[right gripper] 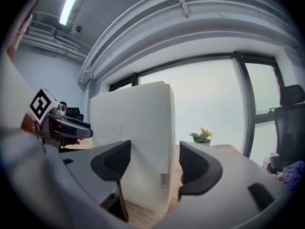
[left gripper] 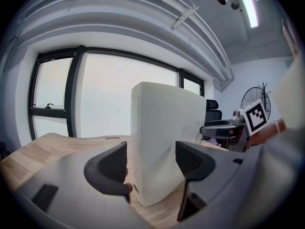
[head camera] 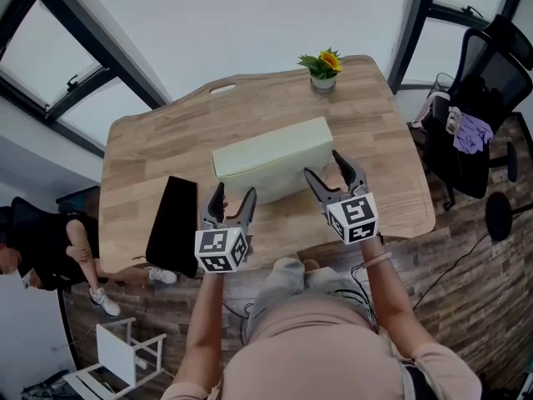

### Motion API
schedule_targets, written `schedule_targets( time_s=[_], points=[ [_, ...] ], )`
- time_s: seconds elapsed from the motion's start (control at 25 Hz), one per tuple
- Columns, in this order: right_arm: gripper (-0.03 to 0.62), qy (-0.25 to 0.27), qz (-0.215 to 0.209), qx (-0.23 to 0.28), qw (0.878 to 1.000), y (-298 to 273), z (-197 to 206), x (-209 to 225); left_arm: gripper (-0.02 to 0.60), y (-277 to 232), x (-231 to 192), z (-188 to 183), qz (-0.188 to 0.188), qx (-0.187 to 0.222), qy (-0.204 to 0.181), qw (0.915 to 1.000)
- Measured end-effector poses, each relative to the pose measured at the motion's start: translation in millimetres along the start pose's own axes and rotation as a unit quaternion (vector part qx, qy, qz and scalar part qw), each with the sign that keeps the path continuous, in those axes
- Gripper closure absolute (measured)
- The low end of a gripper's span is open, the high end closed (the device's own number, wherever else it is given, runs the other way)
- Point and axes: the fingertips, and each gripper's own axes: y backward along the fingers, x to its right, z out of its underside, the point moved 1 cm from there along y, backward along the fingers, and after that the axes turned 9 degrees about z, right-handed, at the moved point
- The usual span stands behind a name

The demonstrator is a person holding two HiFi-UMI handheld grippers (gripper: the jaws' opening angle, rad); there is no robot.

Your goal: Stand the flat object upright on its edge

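A pale, flat box [head camera: 271,161] stands upright on its long edge in the middle of the wooden table [head camera: 150,140]. My left gripper [head camera: 234,192] is at its near left end, open, with the box's end [left gripper: 164,137] rising just beyond the two dark pads. At the near right end my right gripper [head camera: 323,165] is also open. In the right gripper view the box's end [right gripper: 133,137] fills the space ahead of the jaws, and a gap shows beside the right pad [right gripper: 198,168]. Neither gripper presses on the box.
A black flat object [head camera: 172,215] lies at the table's front left edge, next to my left gripper. A small potted flower [head camera: 323,67] stands at the far edge. A black office chair [head camera: 475,132] is to the right; a person [head camera: 42,248] sits at the left by a white stool [head camera: 117,352].
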Motion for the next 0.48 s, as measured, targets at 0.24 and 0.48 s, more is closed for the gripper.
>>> schedule_targets(
  time_s=[0.24,0.48],
  points=[
    [0.292,-0.002,-0.002,0.004,1.0,1.5,-3.3,-1.2,0.275,3.6,1.2,-1.6,-0.006,0.003,0.0,1.0],
    [0.293,-0.002,-0.003,0.006,1.0,2.7,-2.0,0.6,0.275,2.9,3.4,-2.7,-0.01,0.005,-0.001,0.9999]
  ],
)
